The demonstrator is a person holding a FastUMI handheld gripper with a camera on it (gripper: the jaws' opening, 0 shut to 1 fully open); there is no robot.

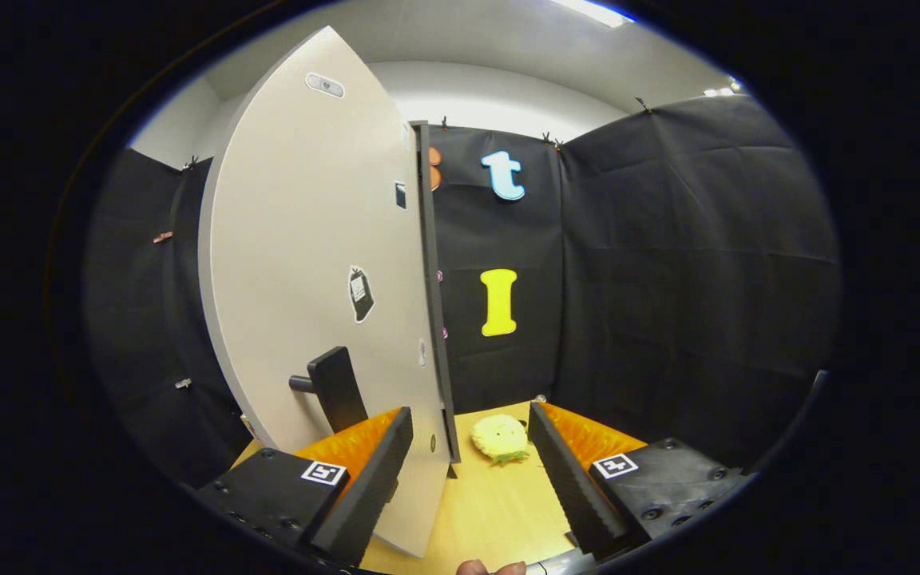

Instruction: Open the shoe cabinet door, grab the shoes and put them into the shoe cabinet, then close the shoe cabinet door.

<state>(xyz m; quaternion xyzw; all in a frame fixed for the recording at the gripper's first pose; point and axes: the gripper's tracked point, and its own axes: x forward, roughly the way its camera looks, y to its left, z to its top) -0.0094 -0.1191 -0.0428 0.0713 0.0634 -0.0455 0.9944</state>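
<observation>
- We see the gripper (469, 447) with its two fingers spread wide, nothing pinched between them.
- The left finger (368, 487) lies in front of the door (308, 263), over its lower edge; we cannot tell whether it touches.
- The door stands open, edge-on to us, its pale face turned left and its dark edge running down between the fingers.
- A black handle (332, 387) juts from the door's face just above the left finger.
- A small dark sticker (360, 294) sits on the door above the handle.
- A yellow shoe (500, 438) lies on the wooden floor (500, 511), beyond the fingers and nearer the right finger (568, 479), just right of the door's edge.
- A fingertip (484, 568) of the person's hand shows below, between the fingers.
</observation>
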